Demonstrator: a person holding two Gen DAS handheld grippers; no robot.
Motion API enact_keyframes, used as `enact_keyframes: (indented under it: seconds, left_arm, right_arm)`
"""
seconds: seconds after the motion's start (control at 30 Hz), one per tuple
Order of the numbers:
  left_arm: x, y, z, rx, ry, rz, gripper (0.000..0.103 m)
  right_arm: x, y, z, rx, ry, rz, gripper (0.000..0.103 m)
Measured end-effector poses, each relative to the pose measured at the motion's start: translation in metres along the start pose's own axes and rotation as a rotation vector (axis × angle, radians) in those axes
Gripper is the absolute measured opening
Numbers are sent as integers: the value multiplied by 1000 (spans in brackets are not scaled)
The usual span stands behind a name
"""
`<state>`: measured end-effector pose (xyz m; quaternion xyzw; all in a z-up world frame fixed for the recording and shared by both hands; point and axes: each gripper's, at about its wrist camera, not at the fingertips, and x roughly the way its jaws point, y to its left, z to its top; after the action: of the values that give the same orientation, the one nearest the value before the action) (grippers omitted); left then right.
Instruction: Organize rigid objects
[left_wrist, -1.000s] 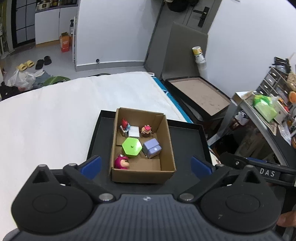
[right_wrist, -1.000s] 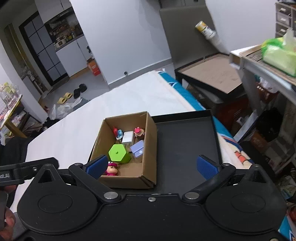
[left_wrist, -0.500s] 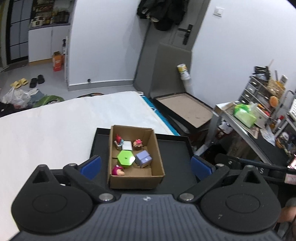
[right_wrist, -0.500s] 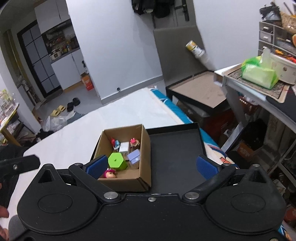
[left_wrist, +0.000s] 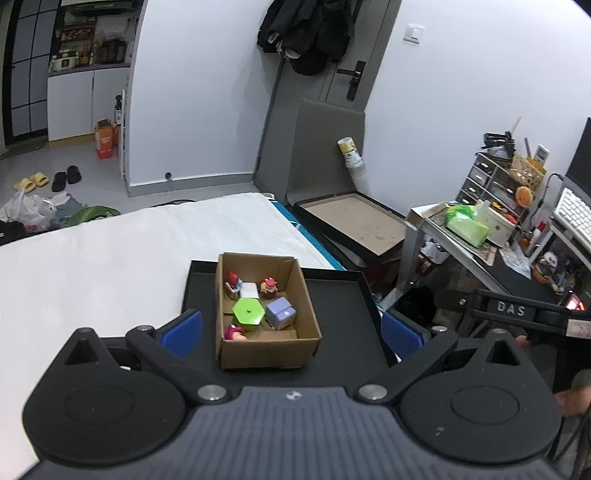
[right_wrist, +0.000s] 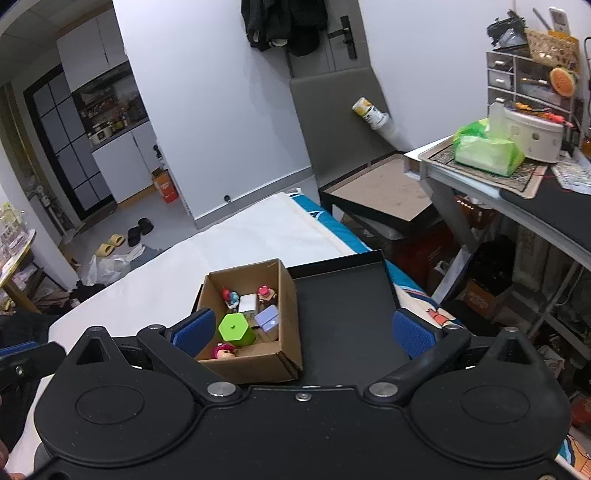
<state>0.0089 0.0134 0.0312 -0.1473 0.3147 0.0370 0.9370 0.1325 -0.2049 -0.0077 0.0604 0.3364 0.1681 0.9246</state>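
Note:
A brown cardboard box (left_wrist: 266, 352) (right_wrist: 255, 367) stands on the left part of a black tray (left_wrist: 343, 295) (right_wrist: 343, 306). Inside lie a green hexagonal piece (left_wrist: 249, 313) (right_wrist: 235, 328), a lilac cube (left_wrist: 280, 313) (right_wrist: 266, 318), a white block (left_wrist: 249, 290) (right_wrist: 247, 302) and three small toy figures. My left gripper (left_wrist: 291, 330) hangs open above and short of the box, holding nothing. My right gripper (right_wrist: 303, 330) is open too, empty, its left pad (right_wrist: 194, 328) overlapping the box's near left corner in view.
The tray rests on a white-covered surface (left_wrist: 92, 254). To the right stand a desk (right_wrist: 517, 192) with a green tissue pack (right_wrist: 487, 149), and a flat open box (left_wrist: 354, 221) on the floor. The other gripper's handle (left_wrist: 517, 312) shows at the right of the left wrist view.
Both grippers have risen and drawn back from the box, which now looks smaller and lower in each view. The box's contents have not moved.

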Motion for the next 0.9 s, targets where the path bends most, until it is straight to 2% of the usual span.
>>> enact_keyframes:
  seconds: [0.33,0.9]
  left_arm:
    - [-21,-1,-7,-16,-19,22,102]
    - [-2,12,-19,-42,48,77,102]
  right_arm:
    - [-14,3,-8,-30,1,-20,103]
    - [-15,7,-25,-79,50,21,103]
